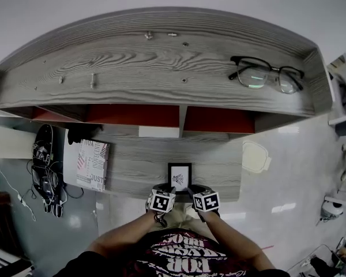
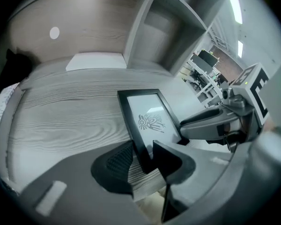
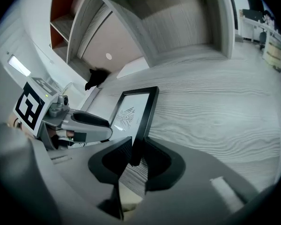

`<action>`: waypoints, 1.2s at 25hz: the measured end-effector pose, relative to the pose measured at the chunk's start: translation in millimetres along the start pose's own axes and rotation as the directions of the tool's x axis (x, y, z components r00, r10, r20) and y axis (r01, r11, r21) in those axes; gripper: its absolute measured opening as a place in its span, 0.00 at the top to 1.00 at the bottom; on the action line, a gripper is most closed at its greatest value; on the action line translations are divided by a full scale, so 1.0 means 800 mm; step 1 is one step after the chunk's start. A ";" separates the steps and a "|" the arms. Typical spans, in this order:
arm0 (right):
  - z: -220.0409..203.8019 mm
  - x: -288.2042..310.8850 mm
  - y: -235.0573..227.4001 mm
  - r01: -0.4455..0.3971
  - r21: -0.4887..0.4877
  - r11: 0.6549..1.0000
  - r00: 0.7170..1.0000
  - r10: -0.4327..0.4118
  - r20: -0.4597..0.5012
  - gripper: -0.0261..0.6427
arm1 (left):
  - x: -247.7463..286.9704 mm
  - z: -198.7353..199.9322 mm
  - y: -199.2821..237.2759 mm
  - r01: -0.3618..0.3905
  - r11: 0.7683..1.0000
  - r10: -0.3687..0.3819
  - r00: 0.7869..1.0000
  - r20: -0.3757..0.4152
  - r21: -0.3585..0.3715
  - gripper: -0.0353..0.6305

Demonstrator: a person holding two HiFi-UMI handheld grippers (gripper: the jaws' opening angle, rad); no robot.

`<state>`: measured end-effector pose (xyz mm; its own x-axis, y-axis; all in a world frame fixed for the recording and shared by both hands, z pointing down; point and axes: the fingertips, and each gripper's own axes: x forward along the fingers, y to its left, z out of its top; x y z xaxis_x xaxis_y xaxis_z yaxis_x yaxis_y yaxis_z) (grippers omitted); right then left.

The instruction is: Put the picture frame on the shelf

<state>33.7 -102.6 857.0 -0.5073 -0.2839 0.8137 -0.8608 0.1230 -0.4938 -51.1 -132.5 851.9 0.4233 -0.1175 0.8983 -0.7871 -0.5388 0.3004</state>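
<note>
Picture frame (image 1: 179,176) on shelf (image 1: 132,161) — gripped by right gripper (image 3: 133,156), perhaps left gripper (image 2: 147,161)

Bright, even overhead light; shadows soft. Pale glare on picture frame (image 2: 152,111) glass. Heavy fisheye bending, dark corners; close foreground blurred.

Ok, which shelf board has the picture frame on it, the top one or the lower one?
The lower board: the picture frame sits near its front edge. The top board carries glasses, no frame.

Left hand-held gripper (image 2: 143,156) and right hand-held gripper (image 3: 133,153) tilt steeply down, jaws half-closed.
</note>
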 end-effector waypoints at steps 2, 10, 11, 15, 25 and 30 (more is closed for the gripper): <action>0.002 -0.006 -0.004 0.006 0.010 1.000 1.000 -0.006 0.009 0.80 | -0.002 0.006 -0.006 0.006 1.000 -0.006 1.000 0.010 0.017 0.73; 0.022 -0.040 -0.018 0.041 0.041 0.998 0.996 -0.045 0.083 0.80 | -0.011 0.043 -0.033 0.021 0.992 -0.031 0.996 0.082 0.124 0.73; 0.026 -0.045 -0.020 0.047 0.042 0.998 0.994 -0.051 0.094 0.80 | -0.013 0.048 -0.036 0.019 0.991 -0.031 0.995 0.091 0.133 0.73; 0.037 -0.067 -0.022 0.056 0.043 0.997 0.988 -0.062 0.140 0.80 | -0.025 0.065 -0.050 0.011 0.986 -0.032 0.992 0.121 0.167 0.73; 0.072 -0.132 -0.014 0.089 -0.007 0.996 0.961 -0.084 0.264 0.80 | -0.072 0.113 -0.084 -0.005 0.976 -0.047 0.970 0.239 0.216 0.74; 0.090 -0.158 -0.006 0.100 -0.032 0.994 0.946 -0.085 0.313 0.80 | -0.097 0.136 -0.095 -0.020 0.973 -0.052 0.951 0.304 0.228 0.74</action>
<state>104.7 -135.4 734.2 -0.3940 -0.5764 0.7159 -0.9081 0.1241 -0.3999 24.6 -173.7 724.8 0.5801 -0.3373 0.7414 -0.6722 -0.7123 0.2018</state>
